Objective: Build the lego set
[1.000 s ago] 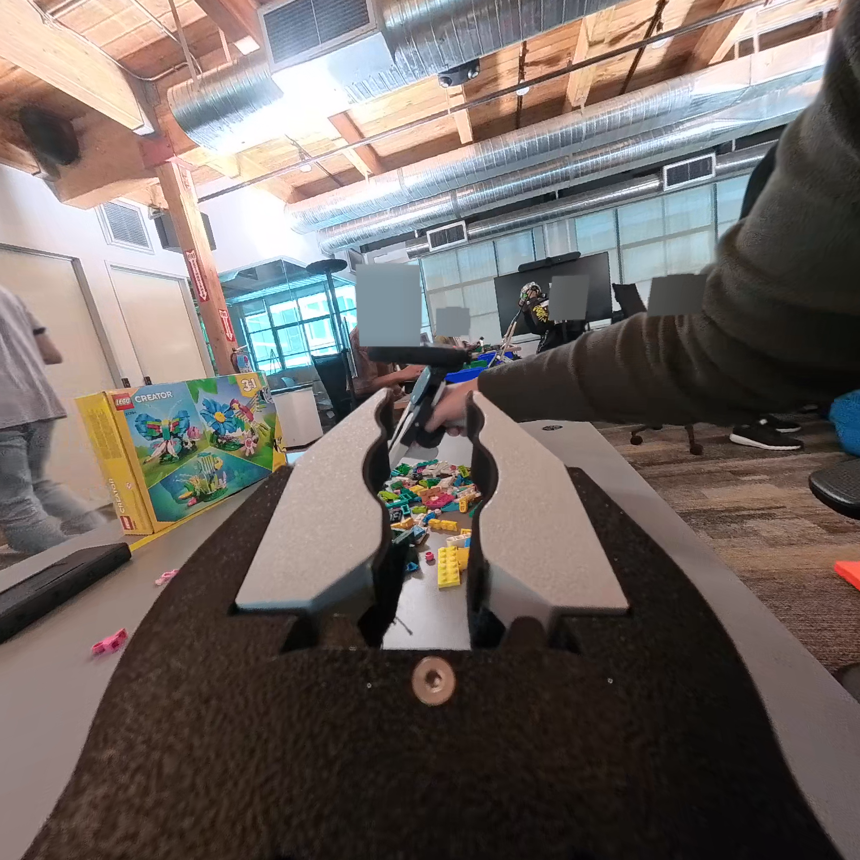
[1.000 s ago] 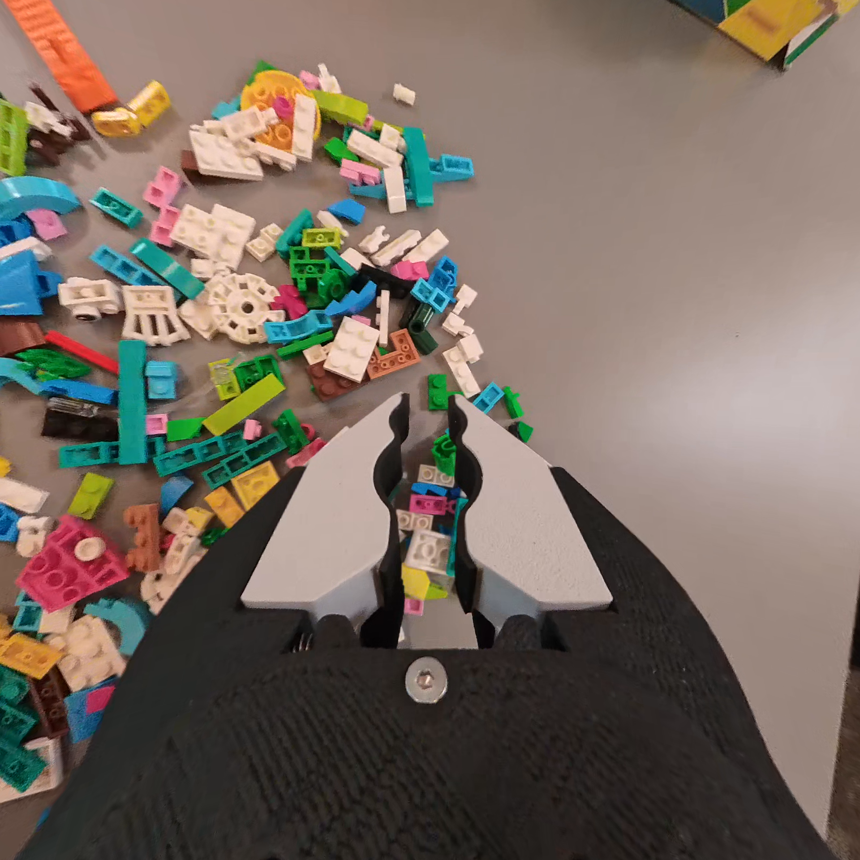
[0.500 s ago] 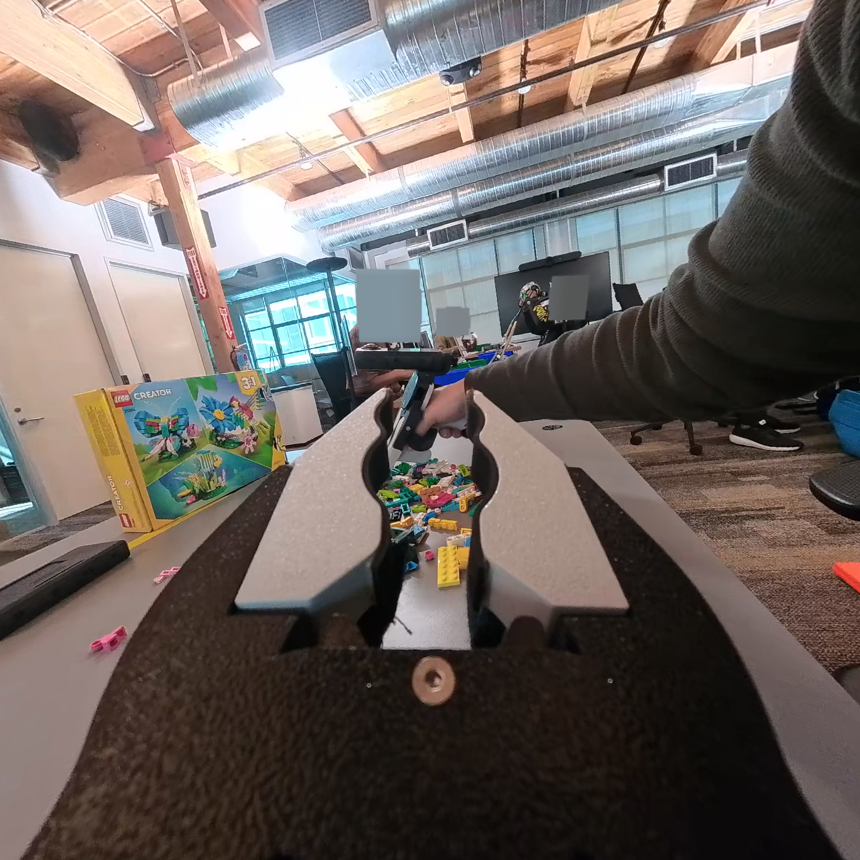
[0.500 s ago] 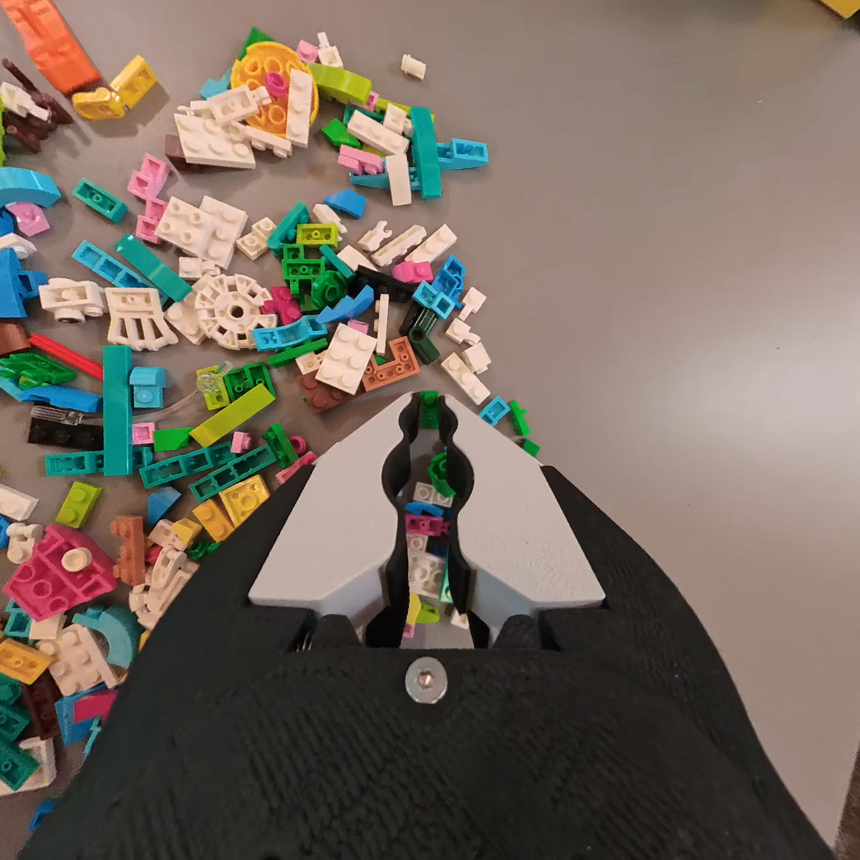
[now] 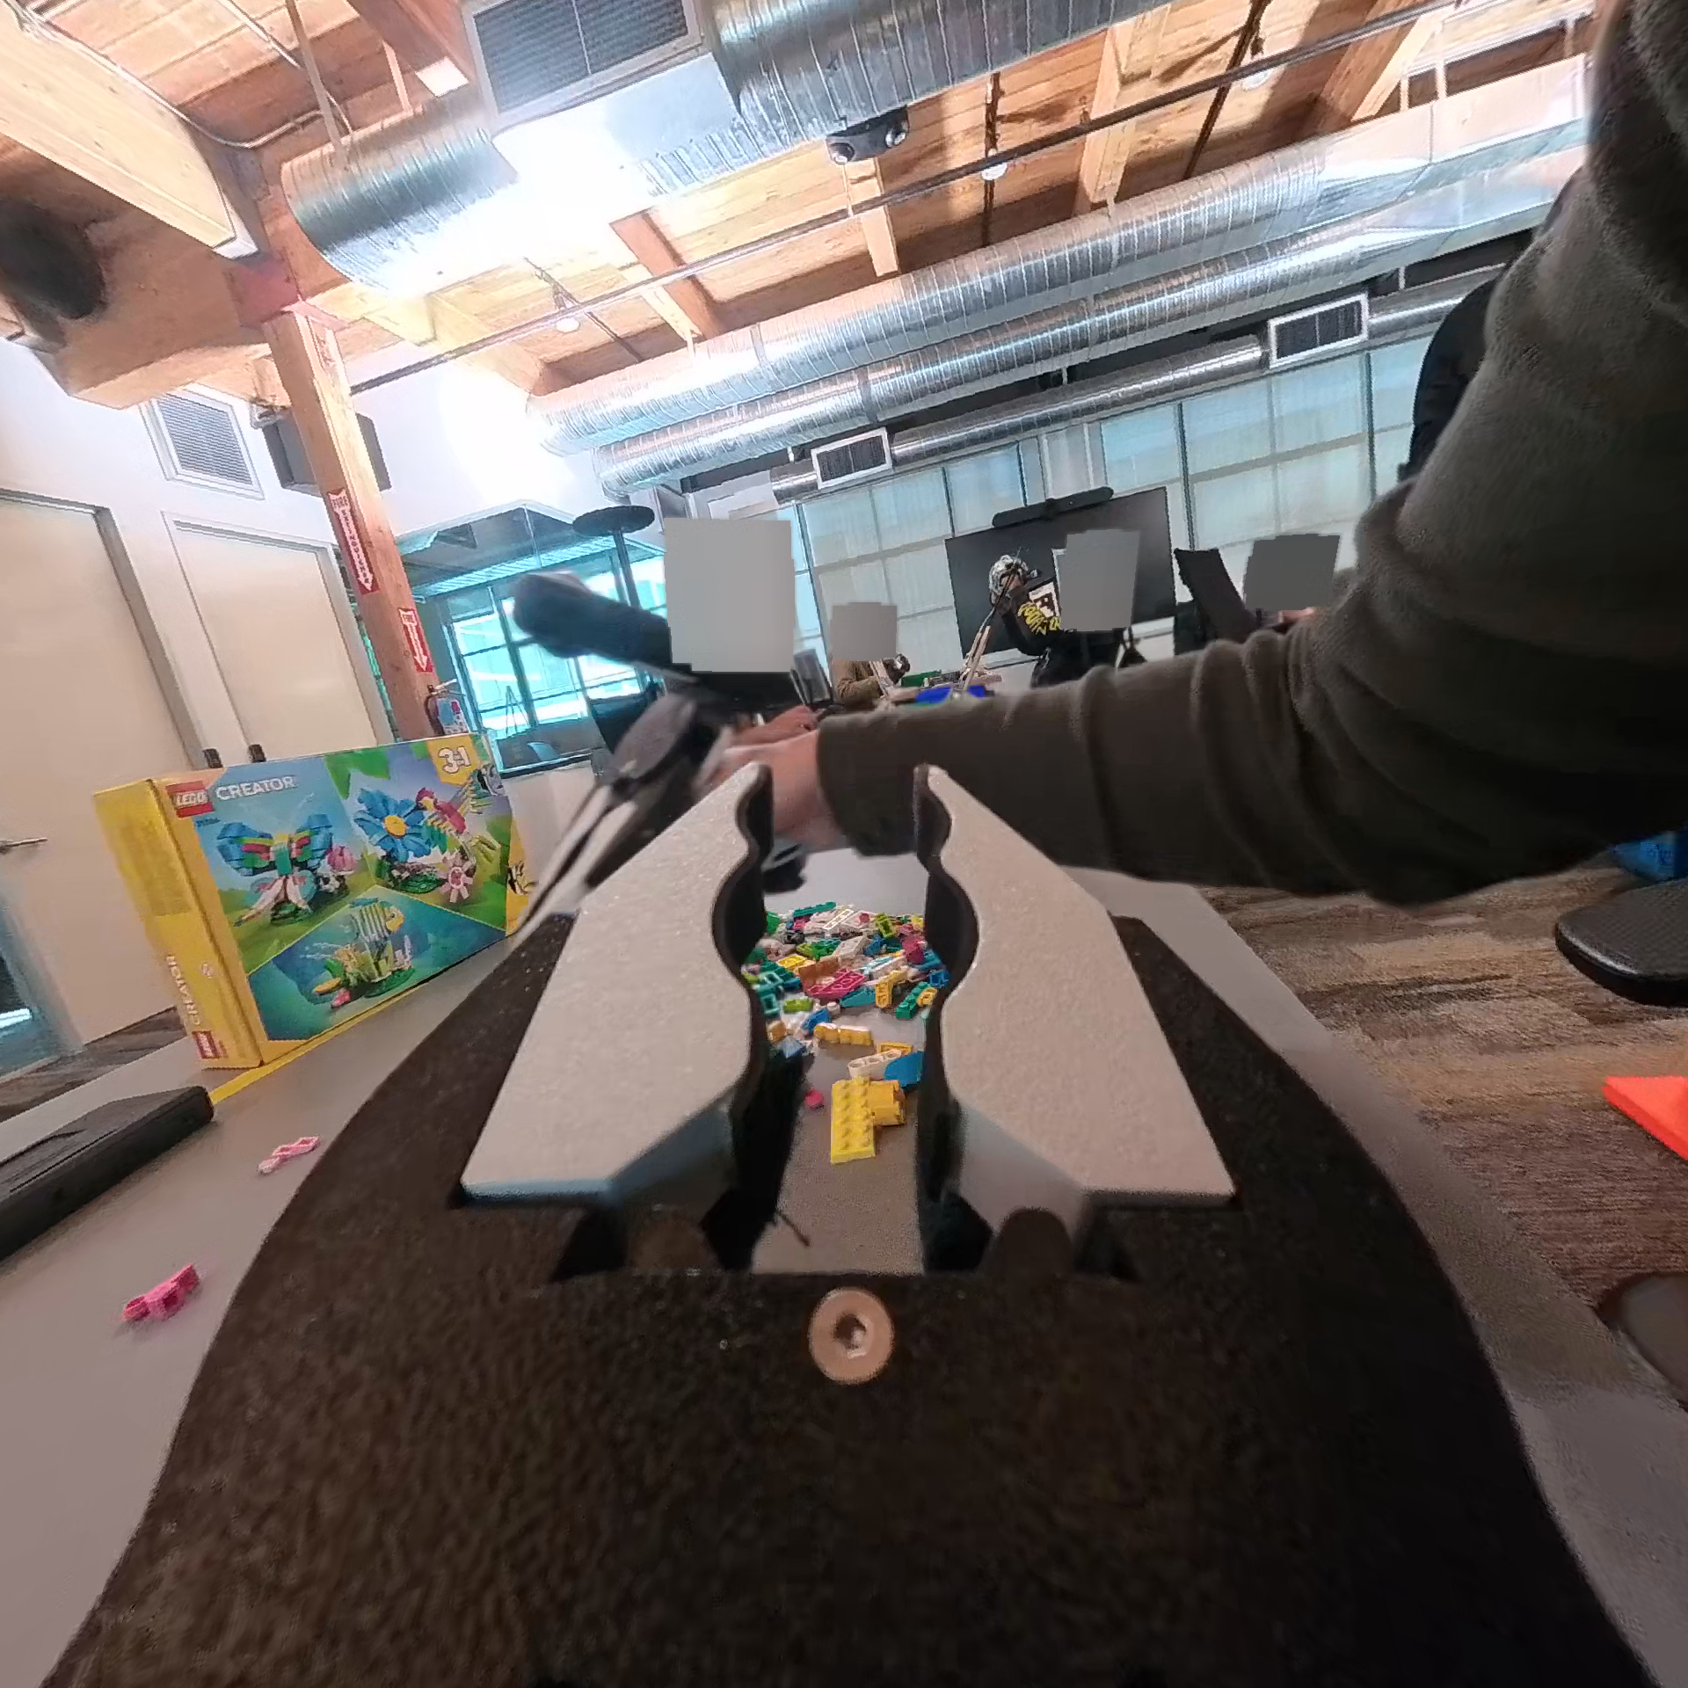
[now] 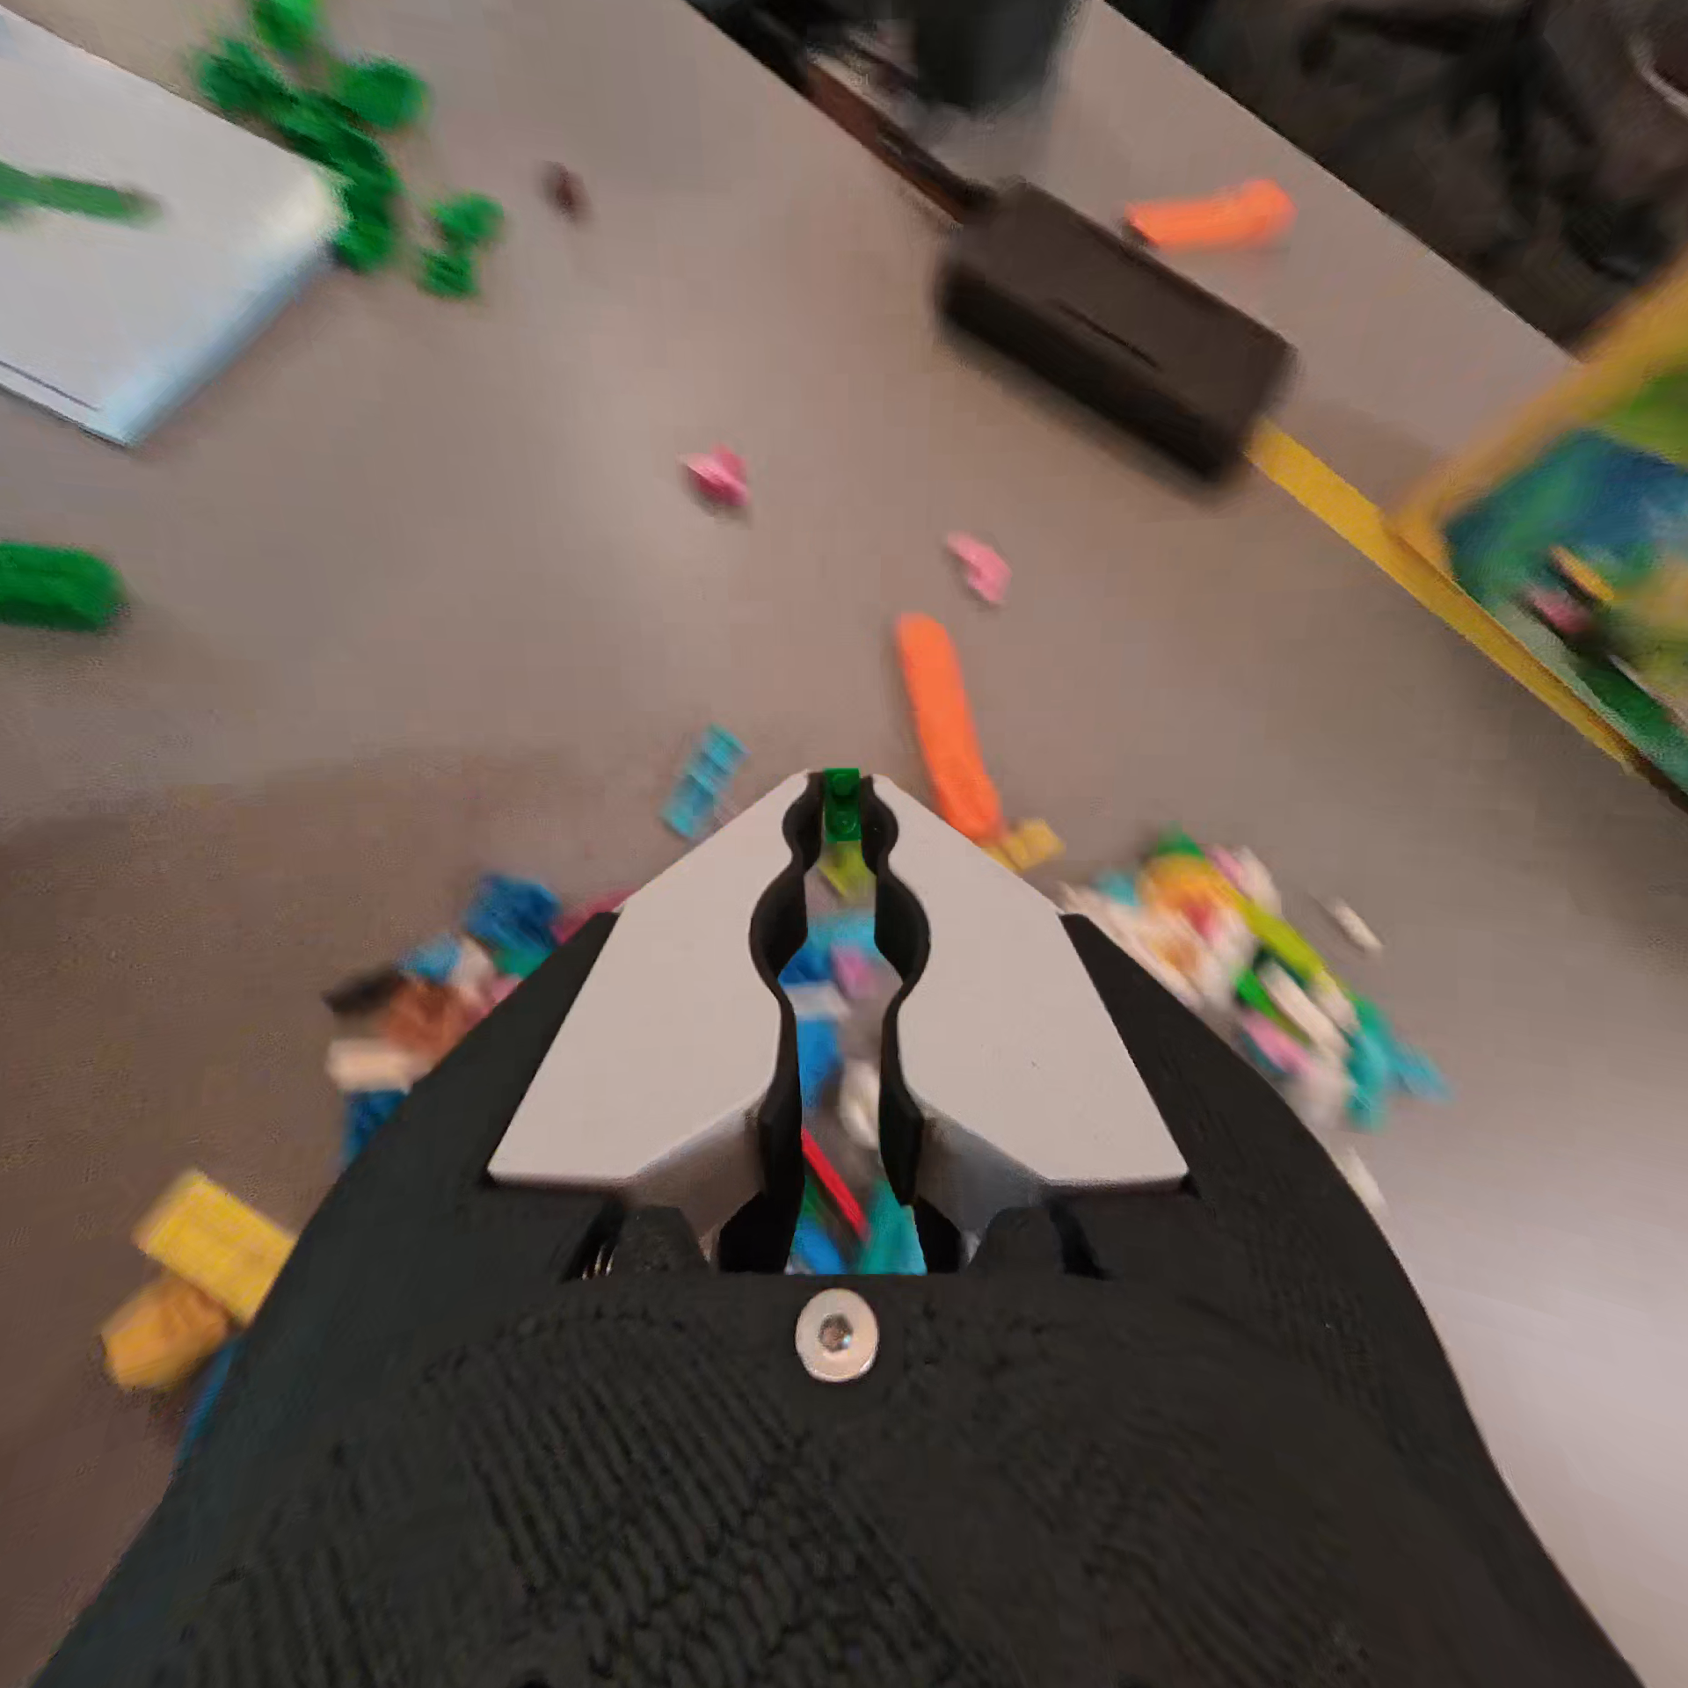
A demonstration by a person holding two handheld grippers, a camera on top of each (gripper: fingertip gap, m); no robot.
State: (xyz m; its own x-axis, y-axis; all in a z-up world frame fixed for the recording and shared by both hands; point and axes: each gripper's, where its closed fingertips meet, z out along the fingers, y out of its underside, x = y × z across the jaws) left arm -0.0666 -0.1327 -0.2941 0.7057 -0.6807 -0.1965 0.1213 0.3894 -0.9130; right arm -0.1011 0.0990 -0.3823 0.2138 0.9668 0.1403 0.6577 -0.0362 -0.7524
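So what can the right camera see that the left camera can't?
Only the right wrist view shows the small green piece pinched in the right gripper, plus a white booklet. Only the left wrist view shows the open left gripper, a person's sleeve and the ceiling ducts. Both show the grey table, the brick pile and the yellow set box.

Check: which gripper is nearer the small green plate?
Right. The right gripper is shut on the small green plate at its fingertips; the left gripper sits open and empty, back from the brick pile.
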